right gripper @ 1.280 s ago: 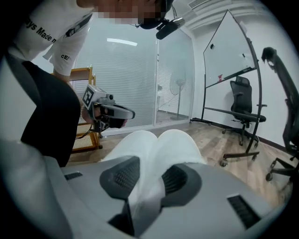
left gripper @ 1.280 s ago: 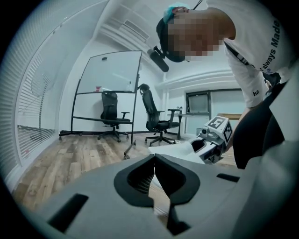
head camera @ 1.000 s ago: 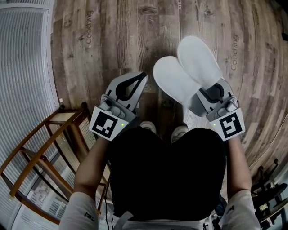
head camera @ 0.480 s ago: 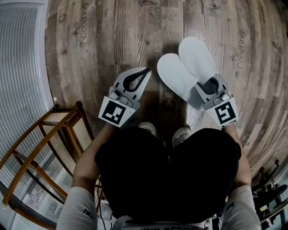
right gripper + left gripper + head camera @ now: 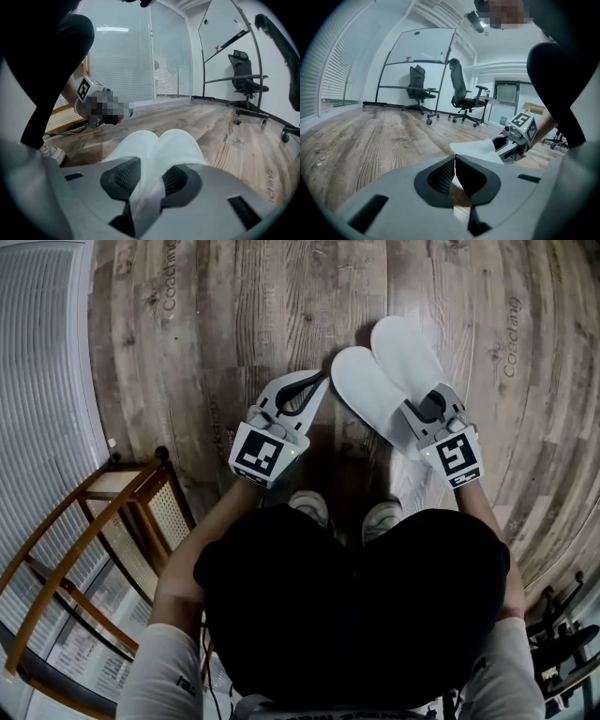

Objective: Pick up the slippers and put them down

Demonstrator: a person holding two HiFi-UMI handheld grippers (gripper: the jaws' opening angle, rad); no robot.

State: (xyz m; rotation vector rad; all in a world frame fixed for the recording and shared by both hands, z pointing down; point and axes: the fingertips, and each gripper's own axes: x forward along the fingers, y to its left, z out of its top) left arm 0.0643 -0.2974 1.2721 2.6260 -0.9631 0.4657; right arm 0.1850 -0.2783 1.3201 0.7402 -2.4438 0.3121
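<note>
Two white slippers (image 5: 370,395) (image 5: 405,351) lie side by side, toes pointing away from me, just above the wooden floor (image 5: 234,315). My right gripper (image 5: 420,409) is shut on their heel ends. In the right gripper view the white fabric (image 5: 154,145) is pinched between both pads (image 5: 123,177). My left gripper (image 5: 319,382) hovers to the left of the slippers, jaw tips together, with nothing in it. From the left gripper view its tips (image 5: 454,159) meet, and the slippers (image 5: 476,149) and right gripper (image 5: 515,140) show beyond.
A wooden chair frame (image 5: 94,540) stands at the lower left beside slatted blinds (image 5: 37,381). My two shoes (image 5: 307,505) (image 5: 378,515) stand just behind the grippers. Office chairs (image 5: 461,93) and a whiteboard (image 5: 422,56) are far across the room.
Both grippers have sunk towards the floor, showing smaller and farther from the head. The right one has kept its hold on the slippers; the left has stayed shut.
</note>
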